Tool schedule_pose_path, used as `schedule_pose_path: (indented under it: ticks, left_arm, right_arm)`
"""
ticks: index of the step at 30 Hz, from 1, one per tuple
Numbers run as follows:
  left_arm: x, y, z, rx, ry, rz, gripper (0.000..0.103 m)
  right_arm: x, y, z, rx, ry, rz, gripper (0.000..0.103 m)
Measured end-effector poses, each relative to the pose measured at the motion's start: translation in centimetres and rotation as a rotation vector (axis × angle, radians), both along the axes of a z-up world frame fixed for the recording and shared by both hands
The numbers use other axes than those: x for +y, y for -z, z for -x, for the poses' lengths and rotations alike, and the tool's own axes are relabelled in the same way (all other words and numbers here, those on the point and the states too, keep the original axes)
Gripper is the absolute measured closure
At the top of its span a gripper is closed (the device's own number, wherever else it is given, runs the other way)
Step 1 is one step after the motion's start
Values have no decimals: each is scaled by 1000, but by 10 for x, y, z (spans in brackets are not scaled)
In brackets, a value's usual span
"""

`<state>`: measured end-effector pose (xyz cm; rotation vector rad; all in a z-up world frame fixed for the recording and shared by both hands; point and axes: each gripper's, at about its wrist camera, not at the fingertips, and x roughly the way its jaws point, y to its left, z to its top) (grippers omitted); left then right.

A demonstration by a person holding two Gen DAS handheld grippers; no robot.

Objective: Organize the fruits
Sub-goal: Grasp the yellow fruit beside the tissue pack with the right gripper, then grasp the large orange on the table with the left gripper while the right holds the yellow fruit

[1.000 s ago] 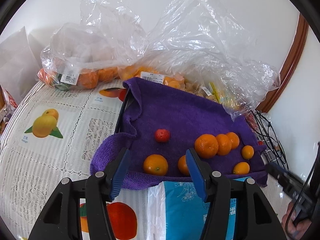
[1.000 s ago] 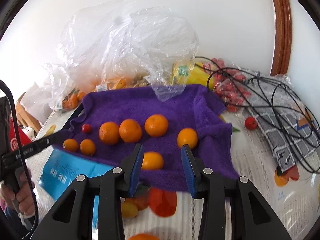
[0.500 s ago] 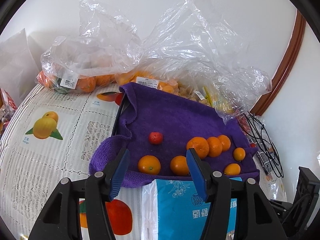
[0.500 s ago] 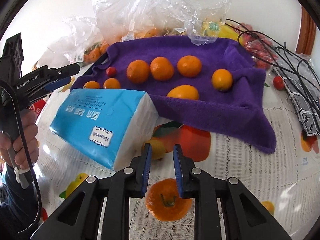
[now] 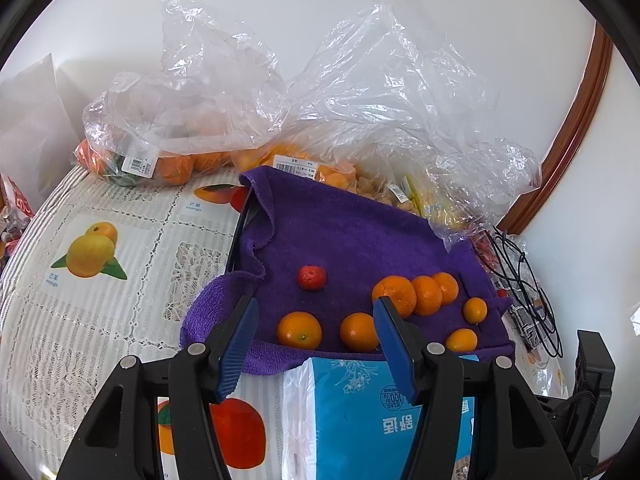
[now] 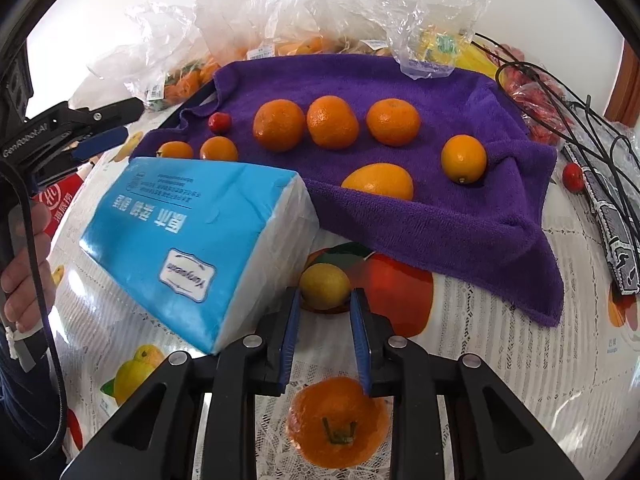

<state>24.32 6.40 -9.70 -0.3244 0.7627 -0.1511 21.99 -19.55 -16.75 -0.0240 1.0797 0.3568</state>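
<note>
Here, the fruits are lying on a purple towel (image 6: 440, 216) spread over the counter (image 6: 480, 360): three large oranges (image 6: 330, 121) are sitting in a row, two small kumquats (image 6: 218, 149) and a small red fruit (image 6: 219, 122) are resting near the towel's left end, and two more kumquats (image 6: 463, 158) are lying toward its front right. Off the towel, a small yellow fruit (image 6: 325, 286) is sitting on the patterned cloth just beyond the right tongs (image 6: 325, 344), whose fingers are standing apart and gripping nothing; an orange (image 6: 338, 422) with a green stem is lying beneath them. The left tongs (image 5: 316, 344) are hovering over the towel's near edge, spread wide and empty, framing the two kumquats (image 5: 299, 330) in the wrist view. A blue tissue pack (image 6: 192, 248) is lying against the towel's front edge. Behind the towel, clear plastic bags (image 5: 360, 112) of fruit are crowding against the wall. Black cables (image 6: 560, 92) are trailing over the right side of the counter.
</note>
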Motion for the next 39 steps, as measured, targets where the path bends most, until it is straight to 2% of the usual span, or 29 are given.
schedule_pose_path:
  ticks: [7, 11, 15, 18, 20, 31, 39]
  left_arm:
    - [-2, 0, 1, 2, 10, -1, 45]
    - [-4, 0, 1, 1, 17, -5, 45]
    - [-5, 0, 1, -2, 19, -3, 45]
    - [-4, 0, 0, 0, 19, -3, 45]
    - [-4, 0, 0, 2, 18, -3, 45]
    - [-1, -1, 0, -3, 16, 2, 45]
    - [-26, -7, 13, -22, 102, -43, 45]
  right_arm:
    - [-2, 2, -3, -27, -23, 9, 70]
    - [-5, 1, -6, -36, -22, 24, 62]
    - [-6, 2, -5, -59, -38, 23, 62]
    - [-6, 2, -5, -73, -50, 9, 66]
    - [-4, 2, -4, -69, -65, -5, 76]
    - [-14, -10, 5, -114, -14, -5, 76]
    - [-38, -38, 24, -186, 77, -6, 76]
